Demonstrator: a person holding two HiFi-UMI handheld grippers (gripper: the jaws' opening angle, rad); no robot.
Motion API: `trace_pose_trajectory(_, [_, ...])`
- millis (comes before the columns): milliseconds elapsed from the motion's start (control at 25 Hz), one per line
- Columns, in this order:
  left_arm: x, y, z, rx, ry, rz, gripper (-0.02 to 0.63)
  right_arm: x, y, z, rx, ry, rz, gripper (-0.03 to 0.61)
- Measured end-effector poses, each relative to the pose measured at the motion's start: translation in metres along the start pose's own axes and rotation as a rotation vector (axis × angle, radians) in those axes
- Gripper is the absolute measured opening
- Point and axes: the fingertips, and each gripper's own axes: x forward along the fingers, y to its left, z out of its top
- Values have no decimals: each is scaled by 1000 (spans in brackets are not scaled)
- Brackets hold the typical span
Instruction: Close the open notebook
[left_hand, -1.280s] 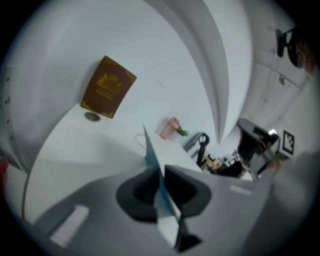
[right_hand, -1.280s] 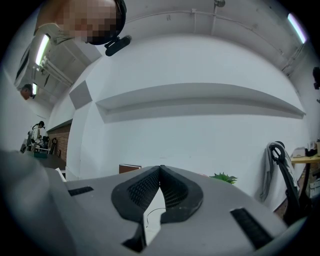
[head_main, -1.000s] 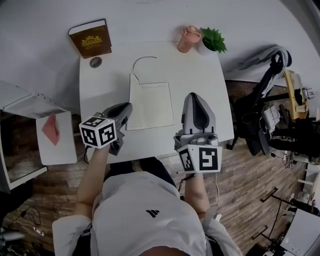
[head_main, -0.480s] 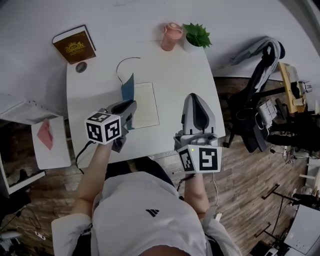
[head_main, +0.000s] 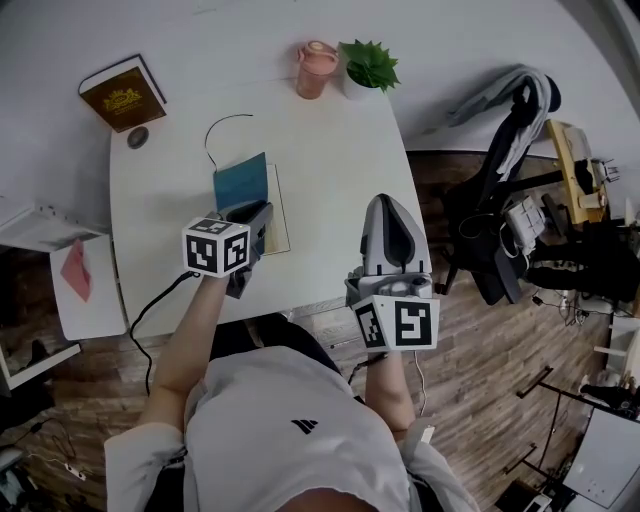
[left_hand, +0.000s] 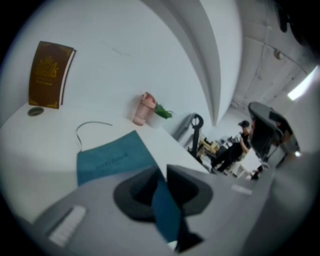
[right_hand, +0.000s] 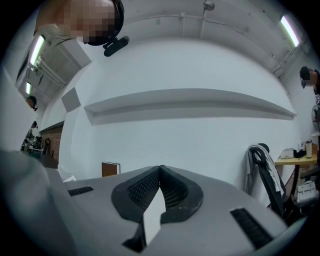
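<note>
Within the last second we folded the teal cover over the notebook (head_main: 243, 185), which now lies almost closed on the table (head_main: 340, 150) at twelve o'clock from our left gripper (head_main: 255, 215), whose jaws are opening with the cover edge between them, while the right gripper (right_hand: 160, 172) has its jaws together and holds nothing.

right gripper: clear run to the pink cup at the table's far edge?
Probably yes: bare table lies between the right gripper and the pink cup; the notebook is off to the left. Mind the plant right beside the cup.
</note>
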Motion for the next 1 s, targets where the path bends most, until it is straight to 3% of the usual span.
trace_pose_trajectory(440, [46, 2, -31, 50, 111, 82, 86, -13, -44, -13, 20, 32, -29, -6])
trace_pose_trajectory(600, [55, 6, -49, 91, 174, 116, 66, -17, -52, -19, 28, 41, -31, -6])
trace_pose_trajectory(1000, [62, 13, -57, 147, 223, 221, 18, -21, -58, -26, 46, 47, -10, -6])
